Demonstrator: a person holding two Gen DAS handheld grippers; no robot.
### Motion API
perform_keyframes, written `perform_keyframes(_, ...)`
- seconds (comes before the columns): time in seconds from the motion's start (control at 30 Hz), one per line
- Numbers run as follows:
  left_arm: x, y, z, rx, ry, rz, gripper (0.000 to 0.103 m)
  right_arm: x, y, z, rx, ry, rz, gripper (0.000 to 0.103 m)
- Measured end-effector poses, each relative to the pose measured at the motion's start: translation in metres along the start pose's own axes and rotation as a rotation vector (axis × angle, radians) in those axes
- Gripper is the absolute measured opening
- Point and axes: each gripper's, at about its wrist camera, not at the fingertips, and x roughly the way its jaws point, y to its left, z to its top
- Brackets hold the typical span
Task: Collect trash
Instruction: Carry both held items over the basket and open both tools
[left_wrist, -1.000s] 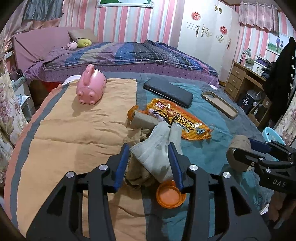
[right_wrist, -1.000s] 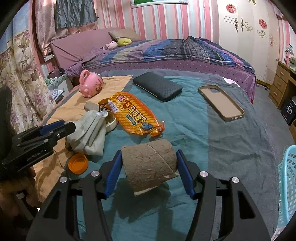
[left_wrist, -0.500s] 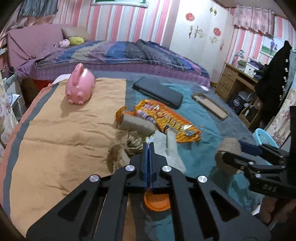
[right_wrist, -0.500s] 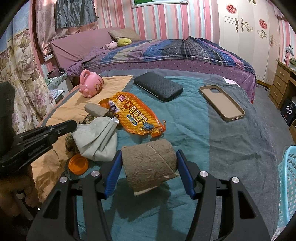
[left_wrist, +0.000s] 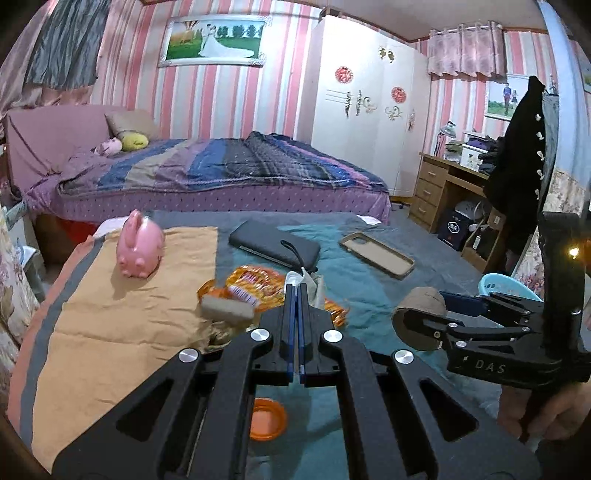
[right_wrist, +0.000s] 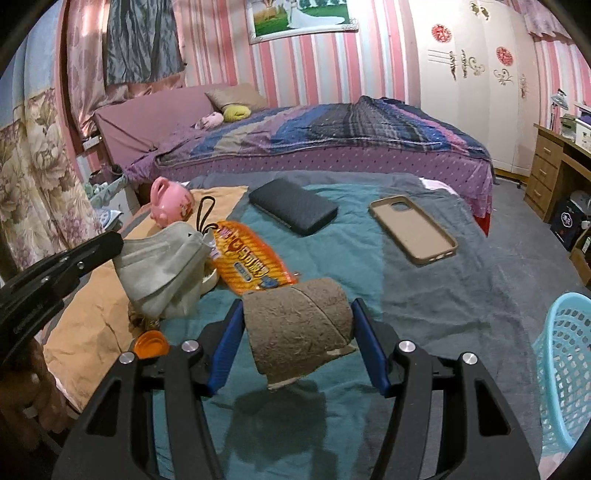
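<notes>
The piggy bank (left_wrist: 139, 246) was pink. The snack wrapper (right_wrist: 248, 258) was orange with yellow stripes and a blue label. The bottle cap (left_wrist: 267, 424) was orange, the cardboard roll (right_wrist: 297, 325) speckled brown, the face mask (right_wrist: 162, 266) pale grey. The wallet (right_wrist: 293, 211) was black with a quilted pattern, the phone case (right_wrist: 413, 230) tan. The basket (right_wrist: 565, 373) was light blue mesh. The cloth (left_wrist: 110, 325) was orange-tan beside a teal blanket (right_wrist: 340, 251). The wall (left_wrist: 207, 99) had pink and white stripes.

home bedroom: bed (left_wrist: 221, 166), wardrobe (left_wrist: 369, 103)
</notes>
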Motion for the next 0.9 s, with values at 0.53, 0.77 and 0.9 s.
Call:
perform_keyframes(0.53, 0.024, -0.125, 0.036, 0.079, 0.009, -0.214, 0.000, -0.076, -0.124, -0.014, 0.153, -0.138, -0.247, 0.059)
perform_keyframes(0.77, 0.053, -0.211, 0.040, 0.124, 0.038, -0.332, 0.000, -0.120, -0.204, -0.038, 0.265, -0.189, -0.440, 0.059)
perform_keyframes(0.9, 0.074, -0.259, 0.038, 0.152, 0.072, -0.399, 0.000, -0.133, -0.243, -0.051, 0.326, -0.176, -0.518, 0.059)
